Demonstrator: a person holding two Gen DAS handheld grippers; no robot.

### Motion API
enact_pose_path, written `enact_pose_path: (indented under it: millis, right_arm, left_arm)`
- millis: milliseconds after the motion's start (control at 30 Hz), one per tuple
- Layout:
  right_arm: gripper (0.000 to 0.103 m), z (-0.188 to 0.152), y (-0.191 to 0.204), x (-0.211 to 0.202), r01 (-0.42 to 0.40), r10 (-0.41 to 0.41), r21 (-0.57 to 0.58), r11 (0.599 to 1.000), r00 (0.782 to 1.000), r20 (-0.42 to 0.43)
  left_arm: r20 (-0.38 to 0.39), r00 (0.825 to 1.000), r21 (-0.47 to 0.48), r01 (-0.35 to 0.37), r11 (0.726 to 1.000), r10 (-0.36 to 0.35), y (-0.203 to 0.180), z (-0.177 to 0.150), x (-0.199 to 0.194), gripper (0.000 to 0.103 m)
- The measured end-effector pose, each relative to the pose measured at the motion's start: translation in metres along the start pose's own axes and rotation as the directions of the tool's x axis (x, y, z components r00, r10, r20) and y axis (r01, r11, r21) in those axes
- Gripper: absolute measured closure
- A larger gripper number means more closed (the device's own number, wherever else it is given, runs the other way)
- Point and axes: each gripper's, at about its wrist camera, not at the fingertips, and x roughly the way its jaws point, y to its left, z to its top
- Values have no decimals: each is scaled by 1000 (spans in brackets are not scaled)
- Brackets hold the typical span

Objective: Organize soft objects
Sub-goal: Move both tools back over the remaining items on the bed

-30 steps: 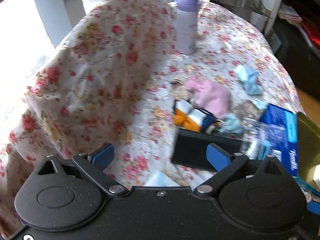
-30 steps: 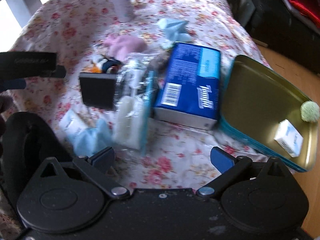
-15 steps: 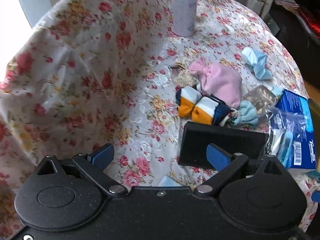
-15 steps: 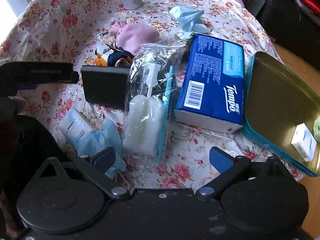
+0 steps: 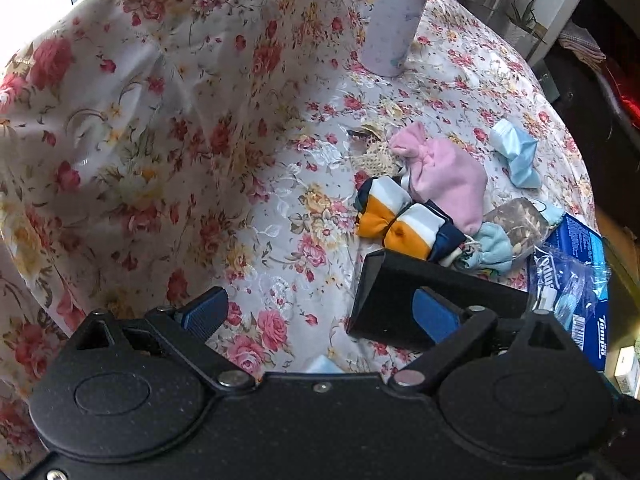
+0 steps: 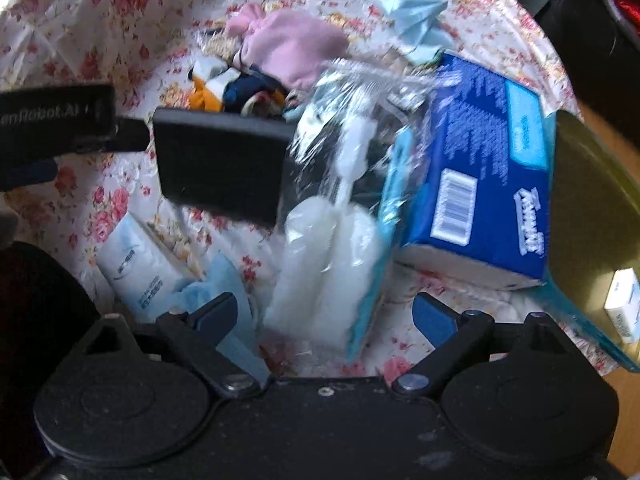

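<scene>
Grippers have both dropped closer to my cluttered floral table: left gripper [image 5: 320,312] and right gripper [image 6: 326,316] gape wide, empty, nearing the pink sock [image 5: 448,178] and striped socks [image 5: 400,224], so sorting hasn't begun.

pink sock [image 5: 448,178]: bunched, lying flat on the cloth. orange, white and navy striped sock pair [image 5: 404,224]: rolled, touching the pink one's near edge. small pale blue sock [image 5: 494,248]: balled, just beside the striped pair. crumpled light blue cloth [image 5: 516,154]: apart, farther back.
</scene>
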Motion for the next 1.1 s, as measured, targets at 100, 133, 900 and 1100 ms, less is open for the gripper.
enact_pose_path:
  millis: [100, 133, 900, 1100]
  right_arm:
    - [9, -6, 0, -6, 1, -1, 10, 1000, 1000, -1]
    - [8, -9, -2, -10, 1, -1, 19, 1000, 1000, 6]
    - [90, -43, -12, -34, -92, 92, 21, 996, 995, -24]
    - [84, -45, -56, -43, -75, 75, 106, 992, 997, 0]
  left_arm:
    - [0, 1000, -10, 1, 1000, -1, 2, 0, 1, 8]
    - [0, 1000, -15, 6, 1000, -6, 3, 0, 1, 8]
    - [-66, 998, 30, -3, 1000, 5, -3, -1, 5, 8]
    - [-151, 986, 166, -51, 985, 77, -20, -3, 12, 8]
